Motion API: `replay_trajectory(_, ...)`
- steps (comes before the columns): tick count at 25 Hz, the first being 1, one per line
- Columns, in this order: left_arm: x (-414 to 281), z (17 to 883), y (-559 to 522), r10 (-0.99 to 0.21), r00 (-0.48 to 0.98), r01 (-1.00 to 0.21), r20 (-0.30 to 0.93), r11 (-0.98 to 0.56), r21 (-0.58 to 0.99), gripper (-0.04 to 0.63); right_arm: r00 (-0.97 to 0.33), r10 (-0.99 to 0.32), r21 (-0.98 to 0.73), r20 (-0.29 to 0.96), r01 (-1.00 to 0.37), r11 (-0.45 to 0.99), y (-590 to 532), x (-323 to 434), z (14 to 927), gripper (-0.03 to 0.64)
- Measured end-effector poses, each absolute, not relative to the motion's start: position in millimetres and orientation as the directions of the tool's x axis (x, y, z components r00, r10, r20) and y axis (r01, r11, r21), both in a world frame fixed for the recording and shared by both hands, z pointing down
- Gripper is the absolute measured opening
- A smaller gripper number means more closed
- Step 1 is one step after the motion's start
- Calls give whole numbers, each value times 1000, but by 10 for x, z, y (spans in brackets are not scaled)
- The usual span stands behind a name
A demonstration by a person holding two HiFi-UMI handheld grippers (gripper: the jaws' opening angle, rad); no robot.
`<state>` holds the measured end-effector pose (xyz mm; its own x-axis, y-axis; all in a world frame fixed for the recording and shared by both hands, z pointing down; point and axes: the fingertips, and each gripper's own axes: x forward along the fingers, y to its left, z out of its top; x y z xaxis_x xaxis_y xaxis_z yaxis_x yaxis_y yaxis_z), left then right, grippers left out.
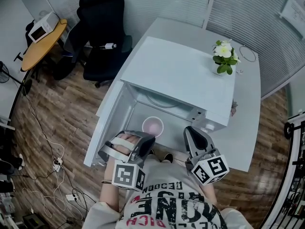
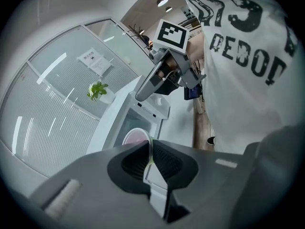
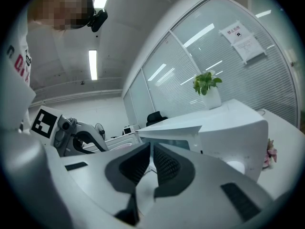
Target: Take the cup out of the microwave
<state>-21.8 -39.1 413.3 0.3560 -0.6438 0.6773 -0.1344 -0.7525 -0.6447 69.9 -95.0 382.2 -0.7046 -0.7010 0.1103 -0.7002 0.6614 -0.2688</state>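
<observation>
1. Cup (image 1: 152, 126): small, round and open-topped, with a thin white wall and a pale pink inside. It stood at the open mouth of the microwave (image 1: 181, 75). I could not tell whether its base rested on anything.
2. Handling, as I judged it: light, probably paper or thin plastic. The wall looked smooth and likely to buckle under a hard squeeze. No contents showed, but I thought it best kept upright.
3. Left gripper (image 1: 145, 140): closed on the cup's near rim, one ribbed pad inside and one outside, with the thin wall pinched between them. I judged the rim the right place to hold, since the round body offered the jaws no flat face.
4. Right gripper (image 1: 191, 132): jaws drawn almost together with nothing between them. It hung near the microwave's front right corner, apart from the cup.
5. Microwave: a white box, smooth and hard, with its door (image 1: 107, 123) swung wide to the left.
6. Bench (image 1: 243, 142): white, flat and smooth.
</observation>
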Motion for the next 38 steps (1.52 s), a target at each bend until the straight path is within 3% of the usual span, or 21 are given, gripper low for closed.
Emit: replay_trajectory(38, -333, 4161, -366, -658, 342, -173, 671, -746, -643, 37, -709, -691, -251, 142, -701, 667, -904, 655, 3901, 31)
